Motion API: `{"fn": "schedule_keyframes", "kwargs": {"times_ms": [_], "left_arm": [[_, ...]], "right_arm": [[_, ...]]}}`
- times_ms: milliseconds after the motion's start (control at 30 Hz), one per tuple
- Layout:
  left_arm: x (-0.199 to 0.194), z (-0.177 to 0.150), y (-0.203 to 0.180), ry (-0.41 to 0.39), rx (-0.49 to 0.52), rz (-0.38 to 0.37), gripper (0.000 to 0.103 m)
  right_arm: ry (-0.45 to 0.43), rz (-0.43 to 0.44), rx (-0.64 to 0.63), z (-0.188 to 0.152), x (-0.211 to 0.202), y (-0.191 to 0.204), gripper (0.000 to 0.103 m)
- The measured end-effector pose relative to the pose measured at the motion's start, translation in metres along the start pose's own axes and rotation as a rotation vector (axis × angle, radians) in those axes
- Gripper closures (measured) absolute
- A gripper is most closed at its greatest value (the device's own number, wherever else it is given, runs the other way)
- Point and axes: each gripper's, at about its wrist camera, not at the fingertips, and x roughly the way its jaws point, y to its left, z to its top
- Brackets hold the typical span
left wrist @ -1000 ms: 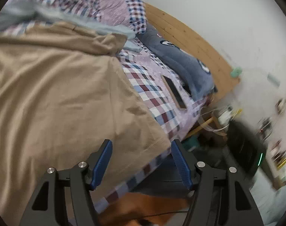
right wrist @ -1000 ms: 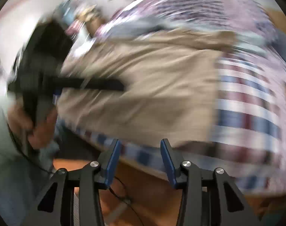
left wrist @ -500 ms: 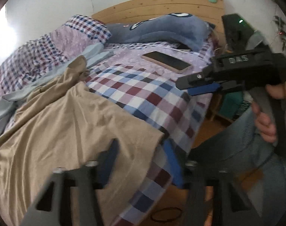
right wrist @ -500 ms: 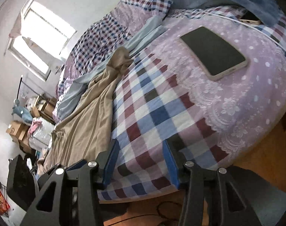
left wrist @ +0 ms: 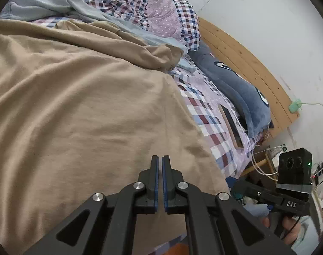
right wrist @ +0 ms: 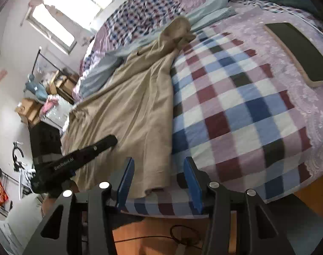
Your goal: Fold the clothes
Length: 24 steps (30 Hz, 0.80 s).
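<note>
The tan garment (left wrist: 80, 110) lies spread over the near side of the bed, on the checked bedspread (right wrist: 235, 106), with its far end bunched up toward the checked pillow (left wrist: 167, 19) and a pale blue cloth (left wrist: 51, 6) lying along its far edge. One lower corner of the garment reaches the bed's near edge, seen in the right wrist view between the blue pads of the right tongs (right wrist: 159, 182).

The left tongs (left wrist: 160, 167) are now closed, pads all but touching, over the garment's lower hem. A second ago they stood wide apart above that same hem; half a second ago they were a blur, swung round to face the headboard. Whether any cloth is pinched between the pads cannot be told.

The right tongs stand apart, framing the garment's corner without touching it. Half a second ago they pointed further right, at bare bedspread and the tablet (right wrist: 299, 51); the garment's corner has since come between them.

The tablet lies flat on the lilac part of the bedspread, just beside a long blue-grey plush pillow (left wrist: 235, 89) that runs along the wooden headboard (left wrist: 257, 68). In the left wrist view the right tongs' body shows at lower right, gripped by a hand (left wrist: 288, 227).
</note>
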Motion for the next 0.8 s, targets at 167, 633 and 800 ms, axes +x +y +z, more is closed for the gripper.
{"fn": "schedule_keyframes", "kwargs": {"times_ms": [167,633,800], "left_arm": [[0.005,-0.026,-0.042,0.053,0.240,-0.001,0.101],[0.020,-0.068,-0.108,0.111,0.633,0.114,0.059],[0.021,-0.054,-0.091,0.092,0.508,0.107,0.059]], "right_arm": [[-0.002,0.063,0.101,0.003,0.007,-0.013,0.051],[0.096,0.291,0.107,0.028,0.051,0.013,0.052],[0.131,0.328,0.139,0.033,0.072,0.015,0.052]]}}
